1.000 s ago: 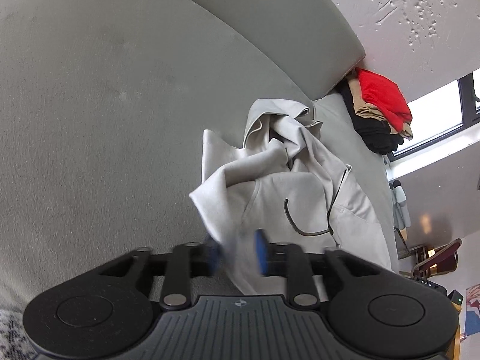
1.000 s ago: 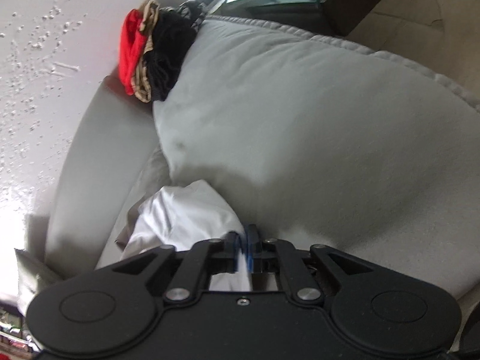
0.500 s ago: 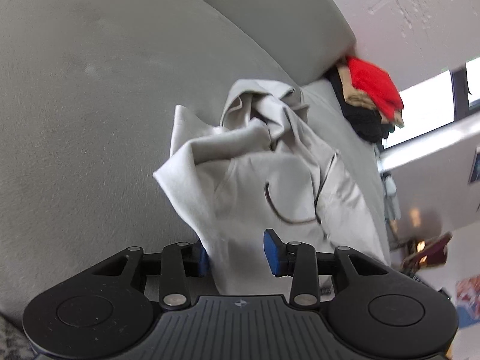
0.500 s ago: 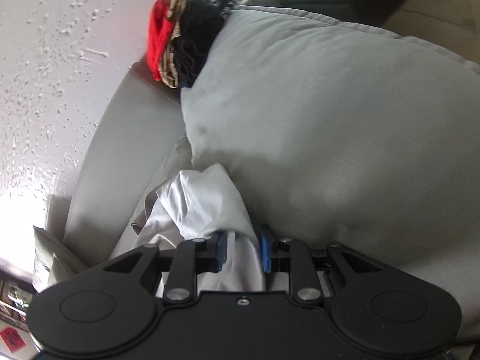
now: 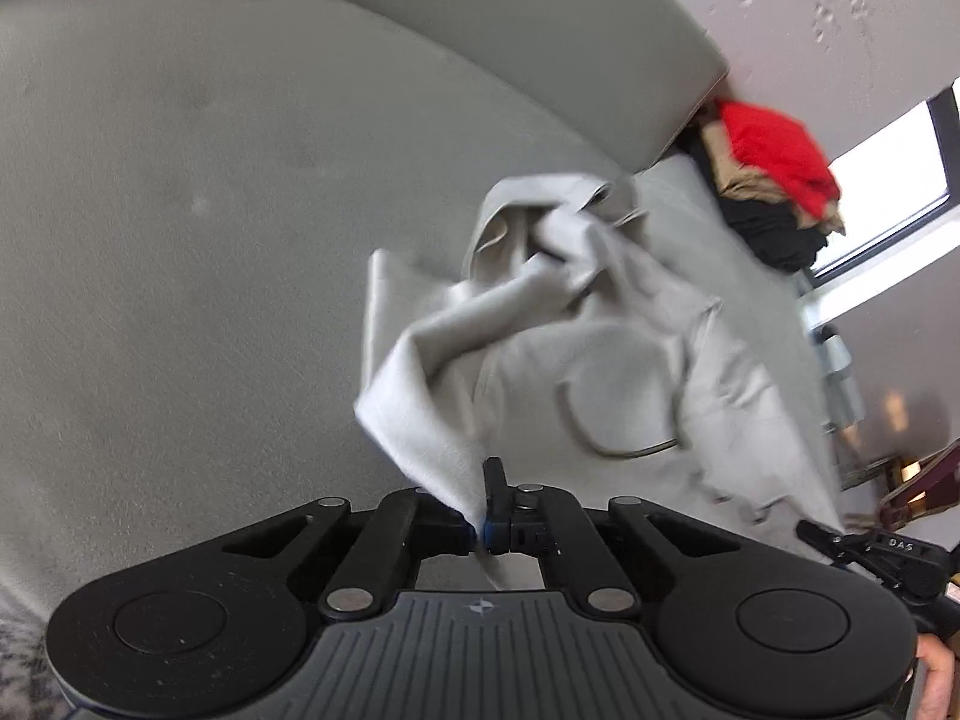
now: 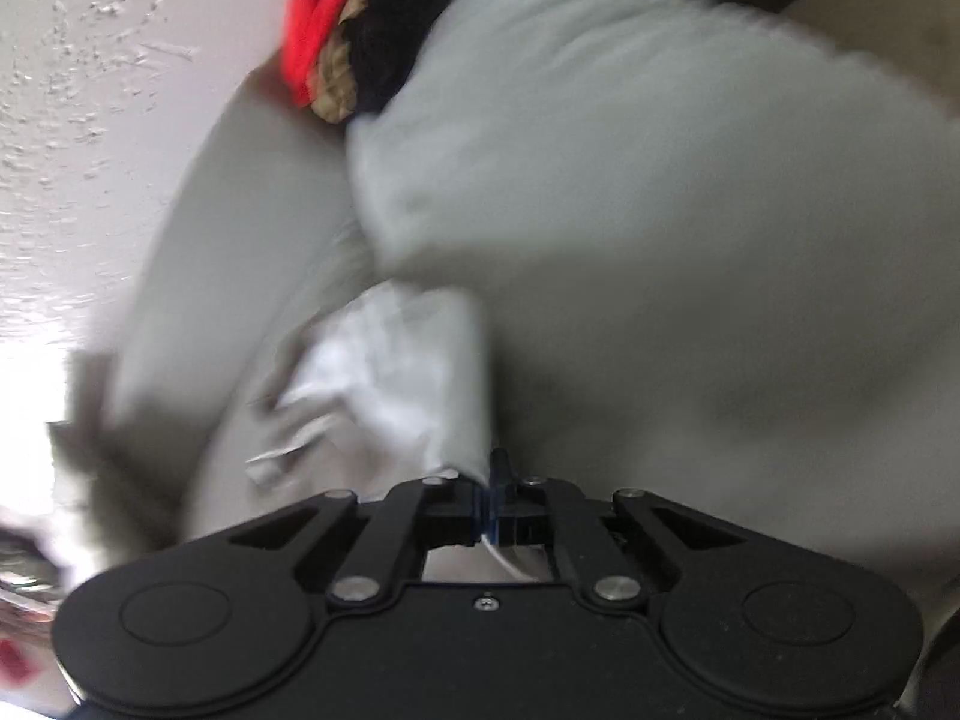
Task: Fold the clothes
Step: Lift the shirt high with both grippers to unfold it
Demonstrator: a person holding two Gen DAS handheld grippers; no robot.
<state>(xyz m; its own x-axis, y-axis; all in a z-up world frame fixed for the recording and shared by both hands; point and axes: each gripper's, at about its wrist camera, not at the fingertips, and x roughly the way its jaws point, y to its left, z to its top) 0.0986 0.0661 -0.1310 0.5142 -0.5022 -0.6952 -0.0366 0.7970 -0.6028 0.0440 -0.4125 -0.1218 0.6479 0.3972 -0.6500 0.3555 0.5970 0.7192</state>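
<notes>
Already pinched at two points: a limp grey garment on a sofa

Both tools are seen closed on cloth. The left hand-held gripper (image 5: 482, 525) is shut on an edge of the light grey garment (image 5: 600, 372), a fold of which is drawn down between its blue pads. The right hand-held gripper (image 6: 487, 510) is likewise clamped on pale fabric (image 6: 408, 384), presumably another part of the same garment, though that cannot be settled from the blurred right wrist view.

The garment is spread in a rumpled heap on the sofa seat (image 5: 180, 300), reaching up toward the sofa backrest (image 5: 540, 48). It is judged to be light, soft and wholly limp: no shape will be kept by it, and any unheld part will sag and drag. A thin dark cord (image 5: 600, 438) is looped across its front and could be snagged or trapped in a fold. Hold is best taken at hems, corners or seams, where the layers are thicker and less likely to slip from the pads; a single thin layer may be pulled free under tension.

At the far end of the sofa a pile of clothes (image 5: 774, 186), red, tan and black, is stacked against the wall, well apart from the garment. A large grey cushion (image 6: 660, 210) lies close beside the held cloth and narrows the room for spreading it flat.
</notes>
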